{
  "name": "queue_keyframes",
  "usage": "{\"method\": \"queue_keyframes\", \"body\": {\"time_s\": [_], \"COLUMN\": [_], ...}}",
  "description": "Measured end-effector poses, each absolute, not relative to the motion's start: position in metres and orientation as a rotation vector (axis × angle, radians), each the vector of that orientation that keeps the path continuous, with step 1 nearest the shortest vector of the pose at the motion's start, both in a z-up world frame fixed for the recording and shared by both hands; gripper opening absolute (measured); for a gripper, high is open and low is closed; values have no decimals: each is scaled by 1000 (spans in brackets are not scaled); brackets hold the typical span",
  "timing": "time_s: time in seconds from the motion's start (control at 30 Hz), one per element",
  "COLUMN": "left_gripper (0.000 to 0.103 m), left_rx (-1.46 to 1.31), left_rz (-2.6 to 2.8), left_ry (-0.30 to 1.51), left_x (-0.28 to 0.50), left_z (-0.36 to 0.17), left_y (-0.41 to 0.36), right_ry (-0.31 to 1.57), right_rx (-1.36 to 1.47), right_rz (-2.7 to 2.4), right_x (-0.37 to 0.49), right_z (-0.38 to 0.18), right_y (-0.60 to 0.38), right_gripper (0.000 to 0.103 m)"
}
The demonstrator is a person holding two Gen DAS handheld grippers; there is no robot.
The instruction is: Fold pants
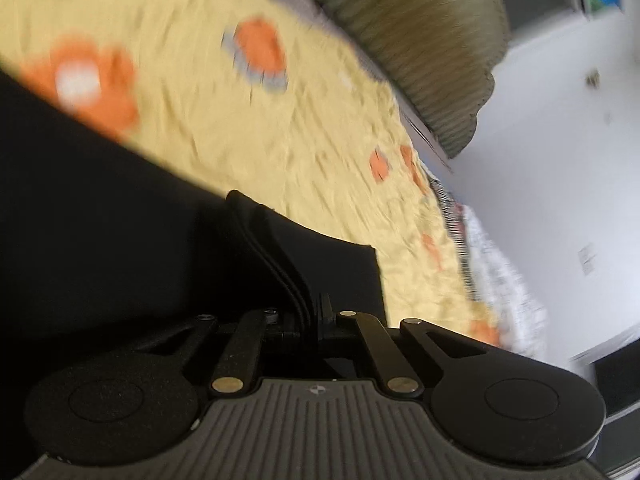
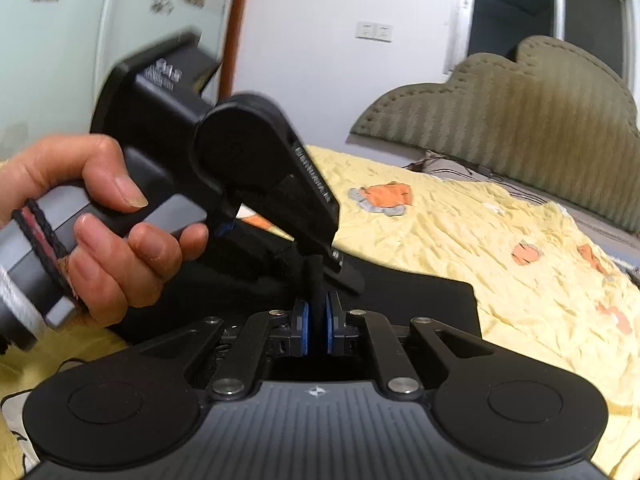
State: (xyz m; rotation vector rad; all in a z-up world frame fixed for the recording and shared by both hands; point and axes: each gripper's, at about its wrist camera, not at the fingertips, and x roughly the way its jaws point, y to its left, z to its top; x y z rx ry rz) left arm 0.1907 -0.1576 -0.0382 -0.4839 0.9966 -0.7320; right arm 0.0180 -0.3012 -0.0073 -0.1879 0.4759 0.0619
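Observation:
Black pants (image 1: pixel 100 220) lie on a yellow bedspread (image 1: pixel 240 120) printed with orange figures. In the left wrist view my left gripper (image 1: pixel 306 312) is shut on a stack of folded black edges that rises between its fingers. In the right wrist view the pants (image 2: pixel 420 300) spread flat to the right, and my right gripper (image 2: pixel 316 320) is shut on an upright fold of them between its blue pads (image 2: pixel 304 326). The left gripper (image 2: pixel 320 268), held by a person's hand (image 2: pixel 112 232), pinches the same black cloth just beyond my right fingertips.
An olive padded headboard (image 2: pixel 520 120) stands at the far end of the bed, with cables (image 2: pixel 460 170) at its foot. The bed's edge (image 1: pixel 480 260) drops off on the right, with a white wall (image 1: pixel 560 140) behind it. A wall switch (image 2: pixel 374 32) and a dark window (image 2: pixel 512 12) lie behind.

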Motion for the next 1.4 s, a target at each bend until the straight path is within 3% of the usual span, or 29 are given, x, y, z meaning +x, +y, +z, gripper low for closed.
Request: {"method": "queue_keyframes", "body": {"time_s": [0.2,0.6,0.67,0.73,0.8,0.93,1.0,1.2,1.27,1.4], "left_gripper": [9,8,24,40,64,69,78,78,75,83], "left_rx": [-202,-30,-12,-28,-35,24,50,188,203,226], "left_rz": [-624,-421,-399,-334,-281,-295,-379,-350,-340,-408], "left_ry": [839,787,814,826,785,692,715,801,771,740], "left_x": [172,174,178,182,180,178,182,203,196,167], "left_z": [-11,-20,-25,-24,-18,4,5,-38,-32,-14], "left_y": [-132,-77,-77,-72,-64,-65,-79,-122,-122,-112], "right_ry": [481,515,539,601,602,558,573,715,710,649], "right_rx": [-228,-252,-238,-242,-244,-147,-124,-41,21,-3], "right_rz": [179,356,353,370,390,353,249,144,129,133], "right_x": [34,65,70,75,67,52,64,126,136,102], "right_z": [-5,-27,-32,-35,-27,3,5,-21,-18,1], "right_y": [-262,-201,-203,-205,-214,-271,-304,-362,-375,-358], "right_gripper": [8,8,10,19,24,24,24,24,24,24]}}
